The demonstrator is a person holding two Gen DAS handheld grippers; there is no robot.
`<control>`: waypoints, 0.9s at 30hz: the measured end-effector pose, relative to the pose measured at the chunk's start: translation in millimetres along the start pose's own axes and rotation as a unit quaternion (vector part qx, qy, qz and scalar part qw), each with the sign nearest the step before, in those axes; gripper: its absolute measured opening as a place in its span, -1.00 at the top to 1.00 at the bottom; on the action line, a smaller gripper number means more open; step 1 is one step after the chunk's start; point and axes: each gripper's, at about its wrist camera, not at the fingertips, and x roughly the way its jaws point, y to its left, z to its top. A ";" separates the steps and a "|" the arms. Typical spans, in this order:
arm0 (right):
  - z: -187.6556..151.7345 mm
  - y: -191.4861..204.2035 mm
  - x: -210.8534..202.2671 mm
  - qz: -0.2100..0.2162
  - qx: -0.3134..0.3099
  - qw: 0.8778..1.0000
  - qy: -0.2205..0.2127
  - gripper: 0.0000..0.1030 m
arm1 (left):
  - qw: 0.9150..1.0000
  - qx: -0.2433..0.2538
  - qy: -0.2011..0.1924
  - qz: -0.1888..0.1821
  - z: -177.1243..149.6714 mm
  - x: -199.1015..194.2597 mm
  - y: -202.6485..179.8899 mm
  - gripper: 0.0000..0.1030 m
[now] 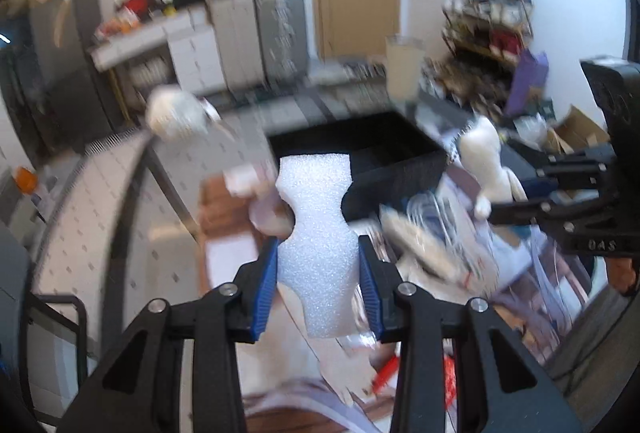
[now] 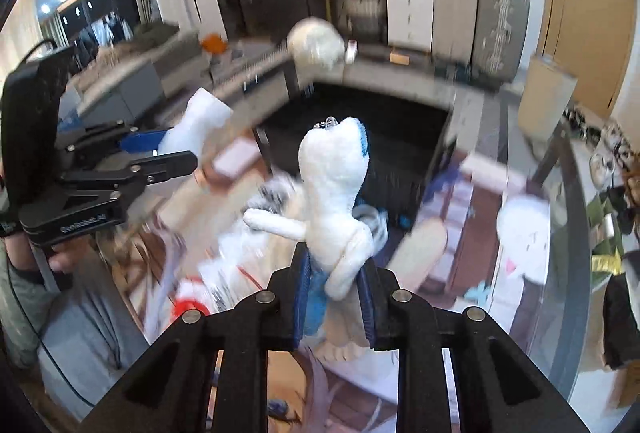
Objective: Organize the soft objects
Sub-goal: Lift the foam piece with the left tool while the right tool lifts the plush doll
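- left gripper (image 1: 318,273): blue pads pinch a white foam piece (image 1: 316,233) at its narrow waist; foam stands up past the fingertips, held above the cluttered table.
- right gripper (image 2: 334,289): jaws pressed in on the lower body of a white plush toy (image 2: 334,193) with a blue patch on the head and a small keyring at the top; toy stands upright, one arm sticking out sideways.
- black bin (image 1: 360,149) sits open just beyond both grippers, looks empty from here, though motion blur hides its floor.
- judged step: carry both soft things over the bin and drop them in.
- to do it well: clear the near wall of the bin before lowering, since the foam and the plush both reach well ahead of the fingers.
- keep the two grippers apart; they are near each other and the plush arm could snag the left one.
- release only once each thing is over the bin's mouth, not its rim; light foam may bounce out.
- round white plush (image 2: 316,43) at the table's far edge remains to be gathered.
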 end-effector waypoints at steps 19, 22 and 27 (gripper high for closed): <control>69.9 17.3 -62.9 -0.052 -0.018 0.974 -0.219 0.57 | 0.981 -0.010 -0.196 0.016 53.7 -45.9 1.6 0.29; 83.2 18.3 -60.5 -0.052 -0.017 0.973 -0.226 0.57 | 0.979 -0.015 -0.203 0.016 66.6 -38.7 3.4 0.29; 113.0 16.2 -54.2 -0.054 -0.015 0.969 -0.240 0.57 | 0.977 -0.019 -0.213 0.012 93.6 -25.9 5.1 0.29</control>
